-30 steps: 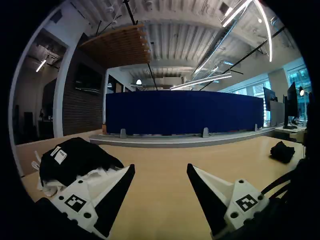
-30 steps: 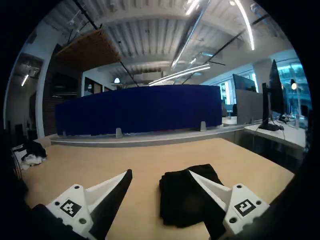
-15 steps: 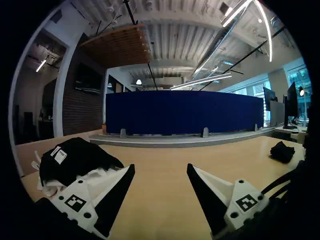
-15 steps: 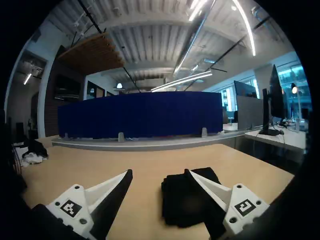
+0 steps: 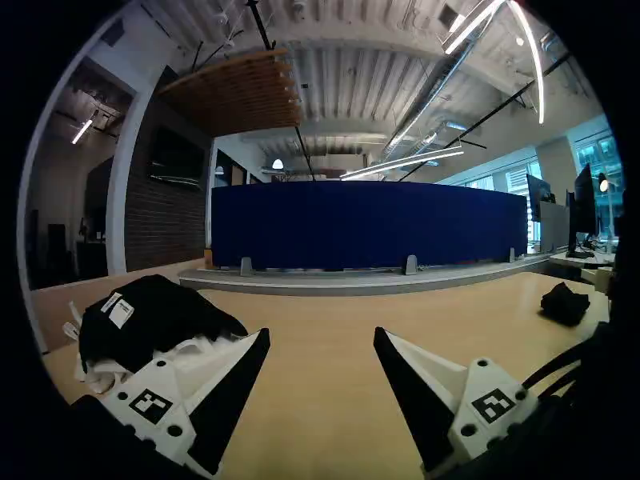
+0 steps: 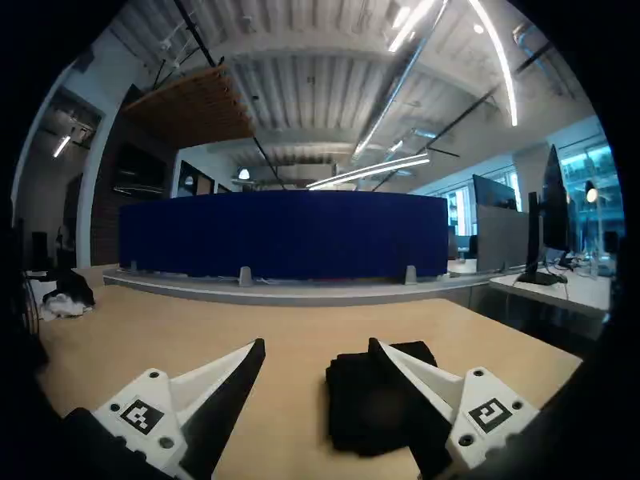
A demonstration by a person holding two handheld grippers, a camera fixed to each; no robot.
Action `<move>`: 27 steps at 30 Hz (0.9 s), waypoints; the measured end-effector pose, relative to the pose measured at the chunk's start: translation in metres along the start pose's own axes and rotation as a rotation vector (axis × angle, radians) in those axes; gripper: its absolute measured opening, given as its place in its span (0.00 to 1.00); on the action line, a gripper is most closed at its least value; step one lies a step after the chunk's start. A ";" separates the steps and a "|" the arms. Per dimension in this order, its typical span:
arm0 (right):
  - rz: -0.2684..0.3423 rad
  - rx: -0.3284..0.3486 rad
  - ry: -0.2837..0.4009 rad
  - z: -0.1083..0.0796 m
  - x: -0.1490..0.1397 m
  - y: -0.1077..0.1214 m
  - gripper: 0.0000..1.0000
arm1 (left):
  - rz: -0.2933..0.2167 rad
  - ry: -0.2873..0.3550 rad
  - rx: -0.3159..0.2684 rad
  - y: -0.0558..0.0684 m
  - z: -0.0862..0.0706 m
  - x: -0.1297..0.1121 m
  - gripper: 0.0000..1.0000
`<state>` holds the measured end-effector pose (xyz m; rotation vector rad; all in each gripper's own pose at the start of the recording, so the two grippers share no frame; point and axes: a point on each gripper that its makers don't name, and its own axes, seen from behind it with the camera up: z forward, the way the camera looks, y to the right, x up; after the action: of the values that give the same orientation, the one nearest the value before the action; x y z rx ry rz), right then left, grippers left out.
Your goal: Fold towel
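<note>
One towel looks done, as far as I can tell. A black folded towel (image 6: 352, 400) sits flat on the table (image 6: 280, 328) in a neat squarish stack. It's just in front of the right gripper (image 6: 316, 342) and partly tucked behind one of its fingers. In the left gripper view, what I take to be the same bundle is a small dark lump way off toward the far right edge of the tabletop.

What's left is the pile of towels (image 5: 152, 320). It's mostly black, with some white poking out underneath and a tag showing on top, and it's heaped loosely at the left side of the table right beside the left gripper (image 5: 320, 332). So my guess is one down and a bunch to go, with nothing spread out for folding right now.

Pose-wise, both grippers are held low over the table, pointed roughly level at the blue divider (image 5: 360, 224) along the back of the desk. The left gripper's jaws are spread wide with bare wood between them, gripping nothing. One finger overlaps the edge of the pile, but I can't tell if it actually touches. The right gripper is likewise wide apart and empty, with the folded towel sitting by one finger, not pinched between the two. Can't tell if that finger rests on the cloth or hovers just above it.
</note>
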<state>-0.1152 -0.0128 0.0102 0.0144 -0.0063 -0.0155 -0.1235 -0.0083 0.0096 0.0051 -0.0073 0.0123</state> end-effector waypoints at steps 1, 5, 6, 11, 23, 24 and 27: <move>0.001 0.000 0.001 0.000 0.000 0.000 1.00 | 0.000 0.000 0.000 0.000 0.000 0.000 0.97; 0.003 -0.001 0.001 0.000 0.001 0.000 1.00 | 0.000 0.000 0.000 0.000 0.000 0.000 0.97; 0.003 -0.001 0.001 0.000 0.001 0.000 1.00 | 0.000 0.000 0.000 0.000 0.000 0.000 0.97; 0.002 -0.001 0.001 0.000 0.002 0.000 1.00 | 0.000 0.000 0.000 0.000 0.001 0.000 0.97; 0.002 -0.001 0.001 0.000 0.002 0.000 1.00 | 0.000 0.000 0.000 0.000 0.002 0.000 0.97; 0.002 -0.001 0.001 0.000 0.002 -0.001 1.00 | 0.000 0.000 0.000 0.000 0.002 0.000 0.97; 0.002 -0.001 0.001 -0.001 0.003 -0.001 1.00 | 0.000 0.000 0.000 0.000 0.002 -0.001 0.97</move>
<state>-0.1126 -0.0137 0.0094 0.0133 -0.0056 -0.0136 -0.1243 -0.0087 0.0119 0.0051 -0.0070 0.0125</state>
